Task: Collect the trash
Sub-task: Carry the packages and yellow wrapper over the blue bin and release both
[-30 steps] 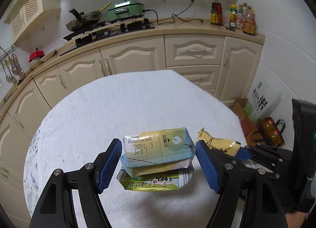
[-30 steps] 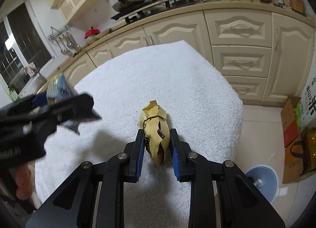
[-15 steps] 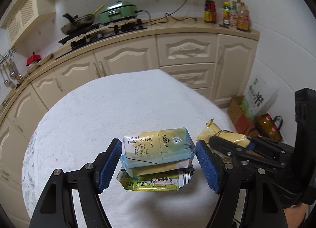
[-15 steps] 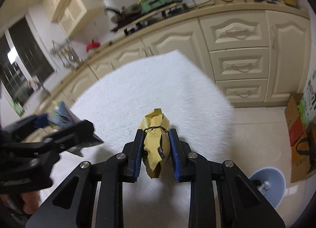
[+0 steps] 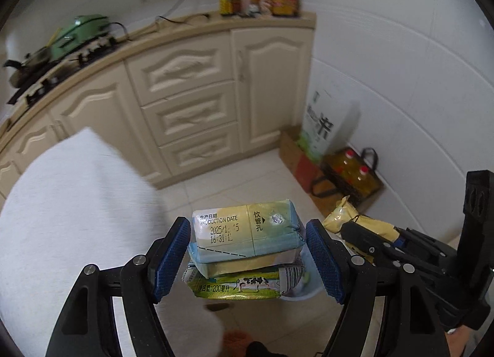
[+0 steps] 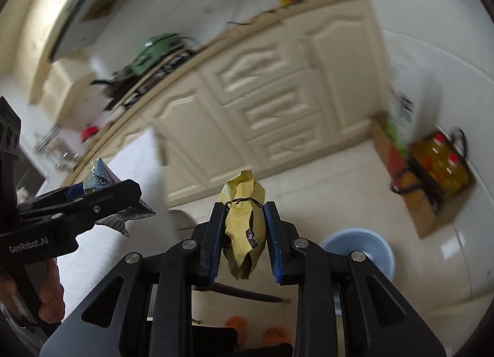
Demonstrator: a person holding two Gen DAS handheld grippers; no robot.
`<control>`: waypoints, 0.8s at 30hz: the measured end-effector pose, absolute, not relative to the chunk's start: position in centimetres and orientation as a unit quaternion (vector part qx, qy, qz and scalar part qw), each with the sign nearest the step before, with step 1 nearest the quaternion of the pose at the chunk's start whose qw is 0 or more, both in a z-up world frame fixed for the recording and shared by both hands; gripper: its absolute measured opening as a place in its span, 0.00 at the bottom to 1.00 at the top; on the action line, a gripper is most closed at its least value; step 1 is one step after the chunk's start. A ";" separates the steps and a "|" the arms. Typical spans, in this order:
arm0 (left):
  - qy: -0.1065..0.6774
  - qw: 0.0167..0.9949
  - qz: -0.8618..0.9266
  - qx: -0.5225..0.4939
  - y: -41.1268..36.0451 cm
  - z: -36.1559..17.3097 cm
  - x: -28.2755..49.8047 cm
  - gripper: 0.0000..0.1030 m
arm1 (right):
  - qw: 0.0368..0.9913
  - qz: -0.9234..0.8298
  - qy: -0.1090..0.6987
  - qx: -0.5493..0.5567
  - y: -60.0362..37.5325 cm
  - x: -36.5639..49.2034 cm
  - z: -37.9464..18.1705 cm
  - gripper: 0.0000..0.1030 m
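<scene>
My left gripper [image 5: 247, 256] is shut on a flattened milk carton [image 5: 245, 233] with a printed production date, held in the air past the table's edge. It also shows in the right wrist view [image 6: 102, 193]. My right gripper [image 6: 244, 233] is shut on a crumpled yellow wrapper [image 6: 244, 227], also seen in the left wrist view [image 5: 345, 218]. A pale blue bin [image 6: 359, 249] stands on the floor below and right of the wrapper; in the left wrist view only its rim [image 5: 296, 293] shows under the carton.
The white-towelled round table [image 5: 71, 218] is at the left. Cream cabinets [image 5: 197, 103] run behind. A cardboard box and a bag of oil bottles [image 5: 355, 174] stand by the tiled wall. Orange slippers [image 6: 256, 329] lie on the floor.
Both grippers have swung right, off the table and out over the floor, each still holding its piece of trash. The blue bin has come into view below them.
</scene>
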State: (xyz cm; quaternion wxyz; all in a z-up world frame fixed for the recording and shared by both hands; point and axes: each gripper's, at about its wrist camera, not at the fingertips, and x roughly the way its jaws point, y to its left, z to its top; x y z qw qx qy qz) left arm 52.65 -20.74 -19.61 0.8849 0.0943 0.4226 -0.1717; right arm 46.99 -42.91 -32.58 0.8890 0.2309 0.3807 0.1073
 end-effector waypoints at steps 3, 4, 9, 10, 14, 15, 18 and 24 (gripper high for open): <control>0.447 0.868 -0.190 0.106 -23.6 -22.2 54.1 0.70 | 0.881 0.079 0.394 0.248 -45.6 46.8 -35.0 0.25; 0.455 0.862 -0.193 0.112 -24.7 -23.2 54.7 0.70 | 0.879 0.072 0.397 0.252 -46.2 46.8 -35.6 0.25; 0.487 0.839 -0.212 0.118 -28.6 -27.1 58.0 0.70 | 0.868 0.042 0.419 0.263 -48.6 47.1 -39.2 0.25; 0.489 0.838 -0.212 0.117 -29.0 -27.5 58.5 0.70 | 0.866 0.038 0.422 0.264 -49.0 47.2 -39.6 0.25; 0.497 0.832 -0.222 0.105 -30.0 -28.8 62.0 0.70 | 0.860 0.021 0.433 0.271 -50.2 47.3 -41.7 0.25; 0.501 0.830 -0.221 0.107 -29.9 -29.4 62.7 0.72 | 0.857 0.019 0.436 0.272 -50.5 47.3 -42.2 0.25; 0.506 0.828 -0.214 0.111 -30.7 -30.9 64.0 0.76 | 0.852 0.016 0.445 0.276 -50.7 47.7 -43.4 0.25; 0.516 0.829 -0.176 0.123 -31.6 -32.5 64.5 0.79 | 0.845 0.021 0.455 0.279 -50.3 48.5 -45.0 0.25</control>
